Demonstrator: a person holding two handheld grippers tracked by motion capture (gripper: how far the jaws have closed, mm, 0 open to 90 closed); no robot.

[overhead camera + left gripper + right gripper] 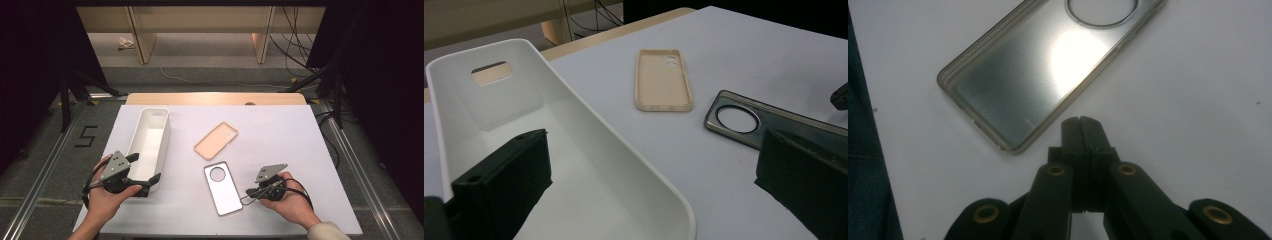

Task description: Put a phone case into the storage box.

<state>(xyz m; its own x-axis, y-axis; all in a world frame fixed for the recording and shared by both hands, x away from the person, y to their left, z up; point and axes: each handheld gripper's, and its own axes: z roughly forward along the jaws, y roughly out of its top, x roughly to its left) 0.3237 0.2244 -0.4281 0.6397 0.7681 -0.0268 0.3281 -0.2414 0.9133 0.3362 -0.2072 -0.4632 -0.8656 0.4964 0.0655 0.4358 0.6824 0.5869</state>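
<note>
A clear phone case [223,188] with a round camera hole lies flat at the front centre of the white table; it also appears as the clear case [774,122] and the clear case [1048,65]. My right gripper [248,191] rests just right of its near end, jaws pressed together with nothing between them [1082,122]. A beige phone case [216,140] lies inside-up farther back, seen too as the beige case [663,80]. My left gripper [146,167] stands open at the near end of a white bin [165,137], one jaw over the bin's inside and one outside its wall [649,185].
The long white bin [624,145] runs front to back on the left of the table, with a handle slot in its far end. The table's wooden far edge [215,98] lies behind. Dark stands and cables flank the table on the floor.
</note>
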